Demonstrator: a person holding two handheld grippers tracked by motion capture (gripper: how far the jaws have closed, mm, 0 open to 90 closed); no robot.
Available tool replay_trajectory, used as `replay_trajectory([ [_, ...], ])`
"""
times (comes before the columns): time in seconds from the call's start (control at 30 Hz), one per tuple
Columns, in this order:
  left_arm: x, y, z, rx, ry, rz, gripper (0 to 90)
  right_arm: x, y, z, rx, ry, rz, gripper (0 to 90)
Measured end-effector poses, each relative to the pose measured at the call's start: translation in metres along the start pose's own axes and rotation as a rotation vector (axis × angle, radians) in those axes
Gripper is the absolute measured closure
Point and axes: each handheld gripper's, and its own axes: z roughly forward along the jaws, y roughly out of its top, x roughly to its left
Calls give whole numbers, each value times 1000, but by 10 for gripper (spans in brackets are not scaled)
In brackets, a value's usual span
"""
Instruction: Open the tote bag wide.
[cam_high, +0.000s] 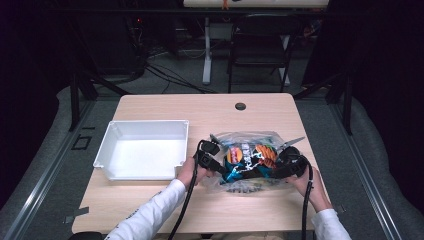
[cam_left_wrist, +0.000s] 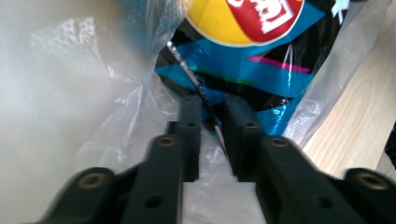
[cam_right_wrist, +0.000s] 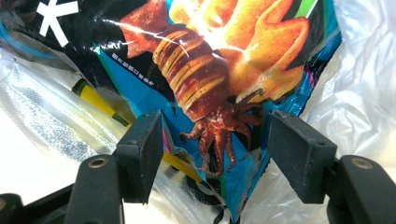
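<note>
Wood table, white bin sitting empty at its left, clear plastic bag just right of the bin with a snack packet inside it. Looks like the step is getting the packet out of the bag, probably headed for the bin. Left gripper is at the bag's left end; in the left gripper view its jaws are nearly together, clenched on the packet's crimped edge, with bag film bunched around them, can't tell whether film is caught in the pinch too. Right gripper is at the bag's right end; in the right gripper view its jaws stand well apart on either side of the packet's lower corner, pads not pressing anything, so released. To do it well: have the right close on film only, not the packet, and hold the bag down while the left draws the packet out along the opening, slow, since a seam pinch slips easily. Packet: glossy foil, blue and black, yellow-red logo, squid print, crinkled.
</note>
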Motion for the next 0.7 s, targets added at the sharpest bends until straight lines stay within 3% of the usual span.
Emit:
replay_trajectory([
  [0.1,-3,1,2,-10,-12,24,881,0,0,0,-2,-1,1,362],
  [0.17,-8,4,0,-10,26,46,900,0,0,-1,-1,0,-1,363],
  [0.37,-16,10,-9,-33,51,84,900,-1,-1,-2,-18,-1,5,364],
  [0.43,-17,13,-14,-39,50,88,900,0,-2,-2,-43,-5,20,362],
  [0.47,-17,14,-15,-45,52,94,900,-1,-1,-4,-20,-2,2,362],
  [0.63,-22,21,-30,-81,31,100,900,-2,-1,-6,-24,-8,6,357],
  [0.7,-25,26,-39,-95,31,120,900,-1,-1,-7,-33,-2,6,356],
])
